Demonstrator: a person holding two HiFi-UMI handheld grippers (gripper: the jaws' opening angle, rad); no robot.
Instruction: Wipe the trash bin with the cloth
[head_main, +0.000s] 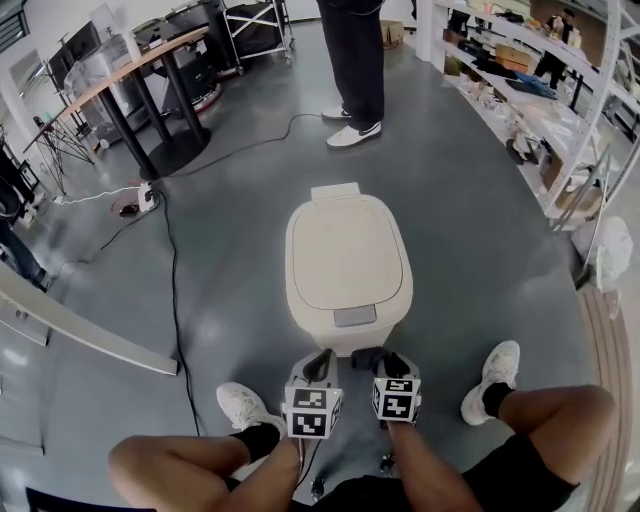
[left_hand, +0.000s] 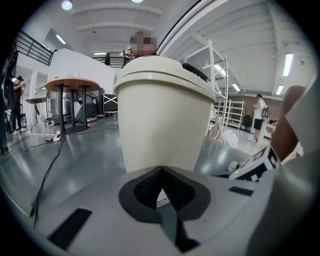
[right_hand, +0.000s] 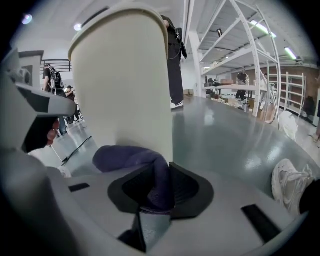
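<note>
On the grey floor (head_main: 480, 230), we see a cream, lidded trash bin (head_main: 347, 262). The right gripper (right_hand: 161, 175) pinches a purple cloth (right_hand: 131, 158) just beside its wall; the left gripper (left_hand: 161, 172) is pressed together.

**Background stuff around the workshop**

Glossy grey floor (head_main: 480, 240) all round. Someone in dark trousers (head_main: 352, 60) and white sneakers (head_main: 354, 133) stands at the far side. Off left there's a wood-topped desk (head_main: 130, 65) on black legs, with a black cable (head_main: 172, 280) running past a power strip (head_main: 145, 197). Cluttered white shelving (head_main: 540, 90) on the right.

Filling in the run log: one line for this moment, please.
left gripper: shut, empty | right gripper: shut on purple cloth | cloth low beside cream plastic trash bin
</note>
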